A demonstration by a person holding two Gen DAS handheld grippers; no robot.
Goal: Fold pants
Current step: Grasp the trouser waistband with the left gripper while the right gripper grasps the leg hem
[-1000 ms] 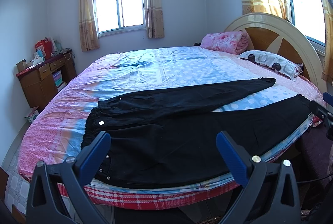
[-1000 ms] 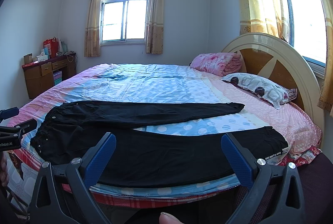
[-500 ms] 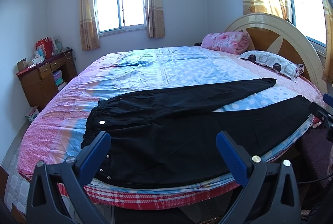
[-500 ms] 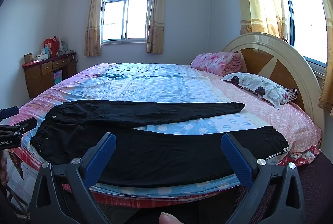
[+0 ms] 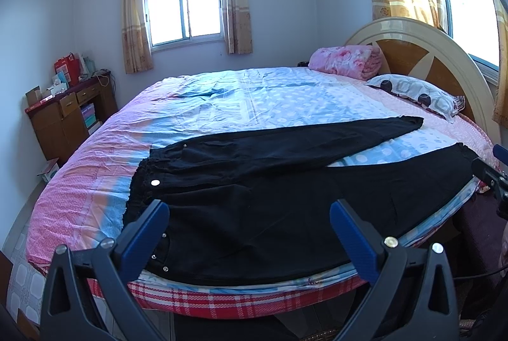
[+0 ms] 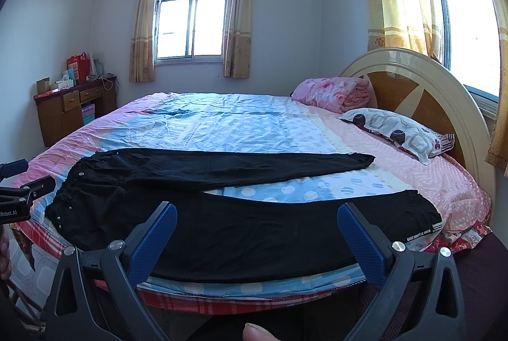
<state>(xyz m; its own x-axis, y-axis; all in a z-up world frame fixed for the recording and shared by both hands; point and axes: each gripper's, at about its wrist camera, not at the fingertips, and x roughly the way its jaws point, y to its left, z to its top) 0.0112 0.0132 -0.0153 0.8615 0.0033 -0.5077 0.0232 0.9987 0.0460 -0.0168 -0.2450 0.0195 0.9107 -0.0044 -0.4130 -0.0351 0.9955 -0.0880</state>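
Round bed — pillow beside folded pink blanket; wooden desk.

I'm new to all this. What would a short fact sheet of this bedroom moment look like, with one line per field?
Garment: black pants, spread flat, legs apart in a V
Surface: bed with pink and blue sheet
Waistband: at the bed's left end, silver button showing
Left gripper: open, holding nothing, above the pants near the waist
Right gripper: open, holding nothing, above the near leg
Folding: not yet begun
Also on bed: patterned pillow, folded pink blanket
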